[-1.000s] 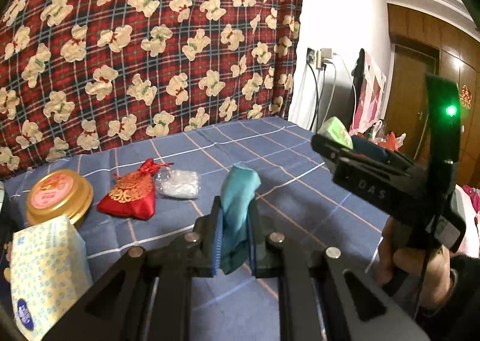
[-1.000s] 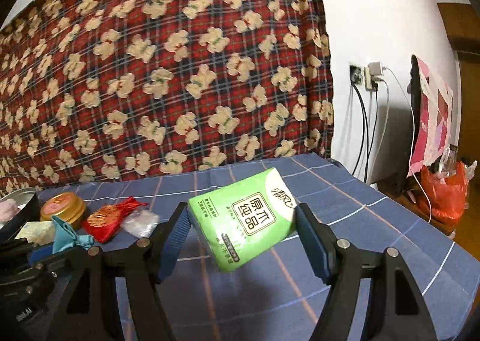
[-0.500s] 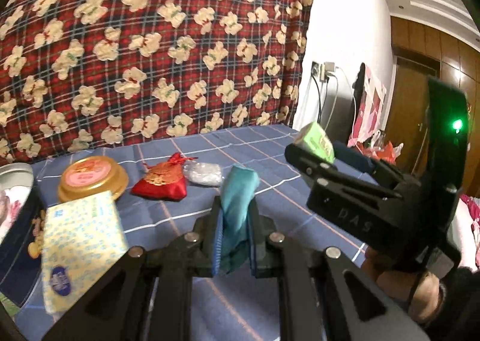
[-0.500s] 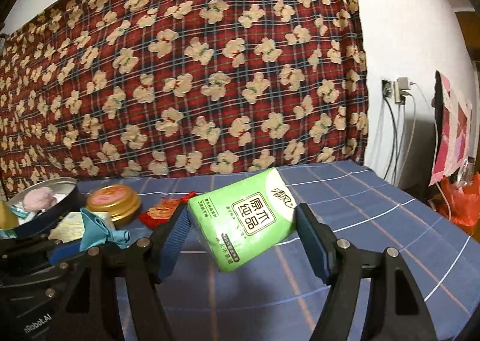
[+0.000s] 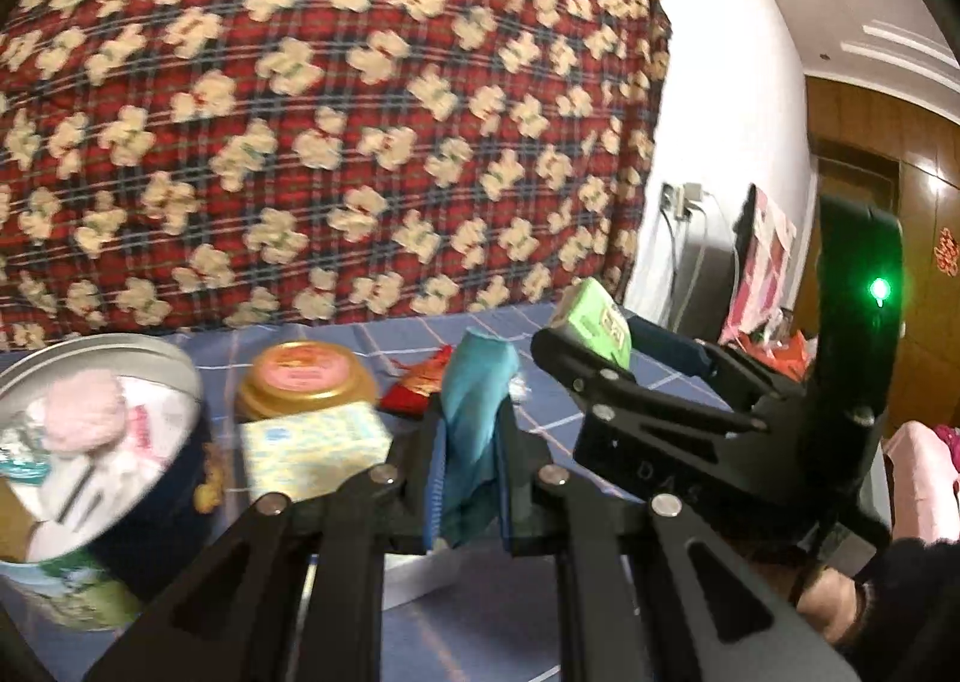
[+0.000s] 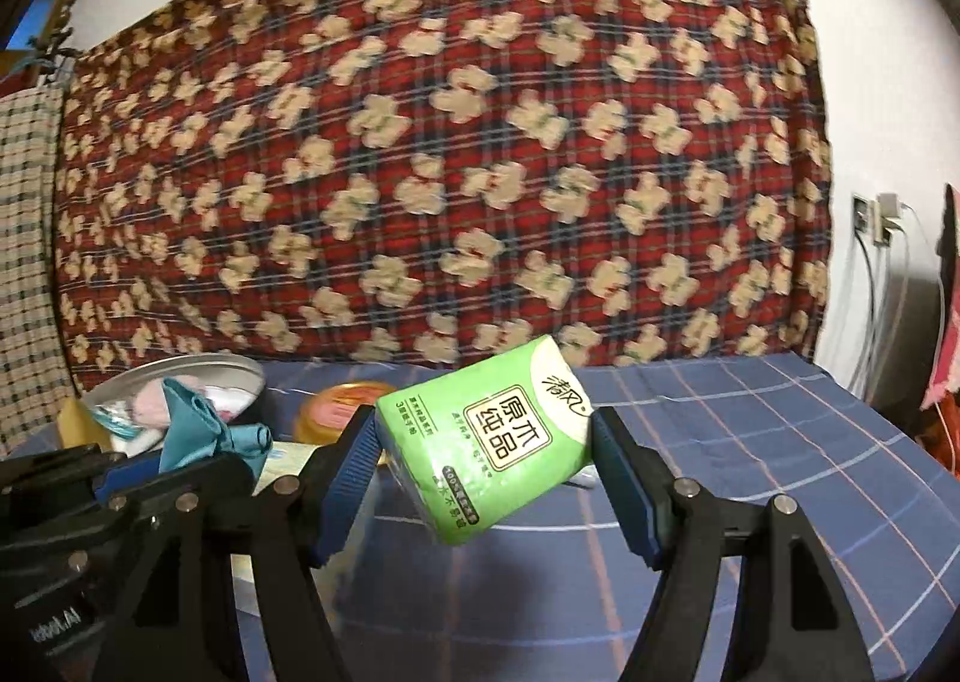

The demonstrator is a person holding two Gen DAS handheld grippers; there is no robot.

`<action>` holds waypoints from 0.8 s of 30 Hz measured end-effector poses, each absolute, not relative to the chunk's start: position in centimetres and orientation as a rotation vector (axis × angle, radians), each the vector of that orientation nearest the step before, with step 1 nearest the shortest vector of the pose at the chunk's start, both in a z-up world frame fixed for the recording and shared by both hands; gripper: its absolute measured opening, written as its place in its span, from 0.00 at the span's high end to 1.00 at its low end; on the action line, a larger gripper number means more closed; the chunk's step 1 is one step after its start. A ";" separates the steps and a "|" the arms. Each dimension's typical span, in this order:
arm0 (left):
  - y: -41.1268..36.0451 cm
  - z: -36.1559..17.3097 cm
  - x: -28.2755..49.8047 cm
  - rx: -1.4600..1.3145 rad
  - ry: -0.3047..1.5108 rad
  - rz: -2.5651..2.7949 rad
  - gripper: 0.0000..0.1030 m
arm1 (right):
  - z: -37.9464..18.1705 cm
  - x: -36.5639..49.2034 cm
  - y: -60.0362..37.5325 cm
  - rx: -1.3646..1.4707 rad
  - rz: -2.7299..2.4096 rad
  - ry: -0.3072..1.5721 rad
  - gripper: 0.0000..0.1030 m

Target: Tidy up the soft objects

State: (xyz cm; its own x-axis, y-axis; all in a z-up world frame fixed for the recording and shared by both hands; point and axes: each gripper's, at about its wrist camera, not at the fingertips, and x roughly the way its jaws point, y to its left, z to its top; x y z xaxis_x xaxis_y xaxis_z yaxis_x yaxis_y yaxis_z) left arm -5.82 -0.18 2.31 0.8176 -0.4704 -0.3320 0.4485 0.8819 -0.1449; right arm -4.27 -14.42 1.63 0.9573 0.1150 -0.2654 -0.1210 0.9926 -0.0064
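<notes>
The left gripper had its jaws closed tight on a teal cloth, which stood upright between the blue pads and rose above them. The right gripper had its jaws spread wide and clamped on a green tissue pack; the pack was tilted, with its printed label facing the camera. Both items were held in the air above a blue checked bed sheet.

In the left wrist view, a round tin stood at the left with a pink soft item inside. A yellow patterned tissue pack lay just beside the tin. A gold lidded jar stood behind that pack, and a red pouch lay near the jar. A red plaid blanket with cream bears hung behind the bed.
</notes>
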 end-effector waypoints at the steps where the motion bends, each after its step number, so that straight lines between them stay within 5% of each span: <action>1: 0.5 2.5 -5.9 -0.067 0.364 -0.481 0.89 | 1.7 -4.3 -13.9 -0.023 0.130 0.267 0.29; 24: 14.5 2.5 -5.9 -0.191 0.314 -0.220 0.89 | 2.3 -2.7 -0.9 -0.022 0.352 0.277 0.29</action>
